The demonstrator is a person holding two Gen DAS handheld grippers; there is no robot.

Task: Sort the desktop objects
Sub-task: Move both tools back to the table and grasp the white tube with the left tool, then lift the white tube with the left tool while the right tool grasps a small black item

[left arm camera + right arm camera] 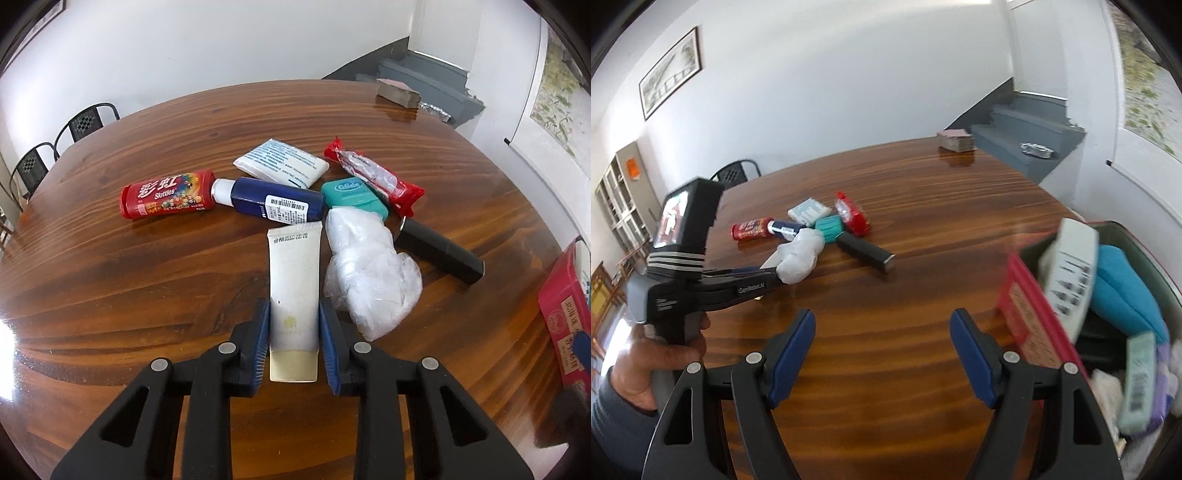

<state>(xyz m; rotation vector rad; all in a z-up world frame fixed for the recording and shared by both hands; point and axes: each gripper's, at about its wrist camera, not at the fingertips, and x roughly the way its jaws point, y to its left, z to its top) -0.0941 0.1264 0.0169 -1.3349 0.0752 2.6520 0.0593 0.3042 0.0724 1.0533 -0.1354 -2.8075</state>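
Right wrist: red box (pixel 1030 314) holds remote (pixel 1069 273); right jaws spread, left jaws pinch tube (pixel 293 291).

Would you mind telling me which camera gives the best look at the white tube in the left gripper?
The left wrist view: the white tube fills the centre, clamped between the left gripper's blue pads, cap end nearest the camera. The right wrist view shows only a sliver beside the plastic bag.
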